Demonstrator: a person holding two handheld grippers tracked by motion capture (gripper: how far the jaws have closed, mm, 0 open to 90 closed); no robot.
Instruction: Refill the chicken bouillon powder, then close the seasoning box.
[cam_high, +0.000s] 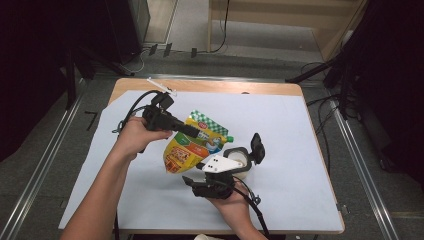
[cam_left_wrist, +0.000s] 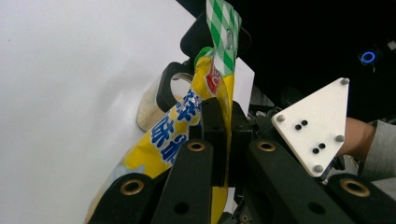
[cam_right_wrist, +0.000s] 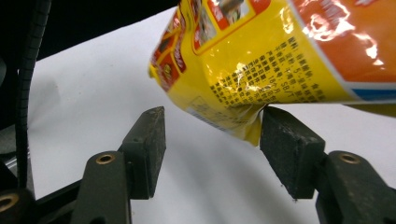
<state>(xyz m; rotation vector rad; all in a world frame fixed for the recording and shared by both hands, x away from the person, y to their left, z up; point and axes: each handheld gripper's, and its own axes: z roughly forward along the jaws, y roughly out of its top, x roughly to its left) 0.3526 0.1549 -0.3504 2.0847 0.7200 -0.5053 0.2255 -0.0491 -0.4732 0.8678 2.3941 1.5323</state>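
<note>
1. While the left claw (cam_left_wrist: 219, 140) pinches the yellow pouch (cam_high: 186, 147) tight between its two black jaws, the pouch hangs in the air over the tabletop (cam_high: 280, 200). The claw only bites a thin bit near the green checked top (cam_left_wrist: 224, 32). That plastic looks slippery, so I think the pouch could slide out and drop.

2. Close by, the right claw (cam_right_wrist: 212, 149) is wide open, holding nothing. The pouch's bottom corner (cam_right_wrist: 252, 133) sits between its jaws and looks to touch the pad at 3 o'clock. If this claw shuts on just that tip, the corner may slip away or crumple.

3. If both claws pull apart too hard, the pouch could rip, or jerk loose from the left claw.

4. Just past the pouch, at about 3 o'clock from it in the high view, stands a small white cup (cam_high: 239, 164) with a black ring on top. The right claw's grey plate (cam_high: 219, 163) is very near it. A quick swing could knock the cup over.

5. Black cables (cam_high: 131, 107) trail behind the left claw at 10 o'clock. A big move might tug them and shake the grip.
</note>
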